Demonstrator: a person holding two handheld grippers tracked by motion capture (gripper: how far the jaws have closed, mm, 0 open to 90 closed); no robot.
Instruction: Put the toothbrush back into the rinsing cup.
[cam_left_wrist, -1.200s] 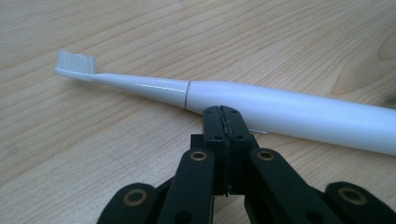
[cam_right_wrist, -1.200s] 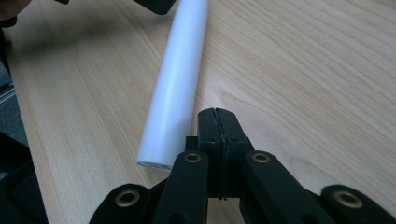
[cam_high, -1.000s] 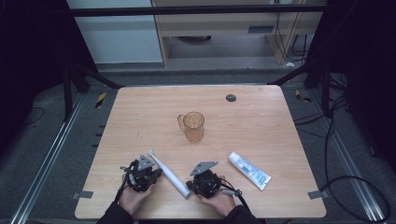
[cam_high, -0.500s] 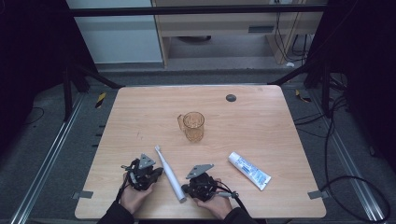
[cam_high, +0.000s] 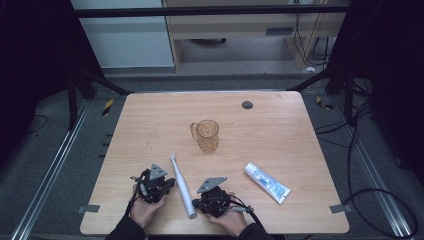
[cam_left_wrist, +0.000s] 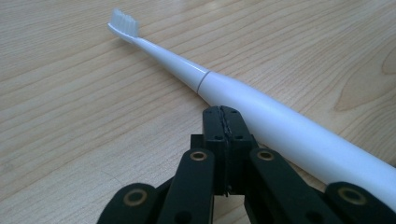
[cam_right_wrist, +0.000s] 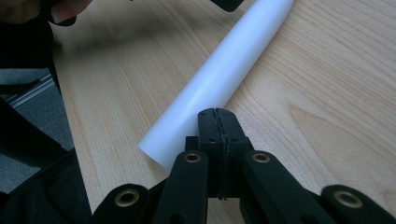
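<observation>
Both handheld black two-jaw grippers sit at the near edge of a light wooden table, one on each side of a white electric toothbrush with a slim neck and small bristle head. The toothbrush lies flat on the wood, bristles pointing toward a clear amber plastic mug with a handle that stands beyond it near the table's middle. A white toothpaste tube with blue print lies off to the right of the toothbrush, well apart from it.

Risk, as a judgement: the round handle could roll or skid away if either closed tip nudges it sideways, since nothing pins it. A pinch near the tapered neck could also slip off.

The left gripper has its jaws pressed fully together, clasping nothing, tips just beside the thick handle near the neck joint; whether they touch it cannot be told. The right gripper is likewise clenched tight and empty, its tips right at the blunt butt end of the toothbrush handle
</observation>
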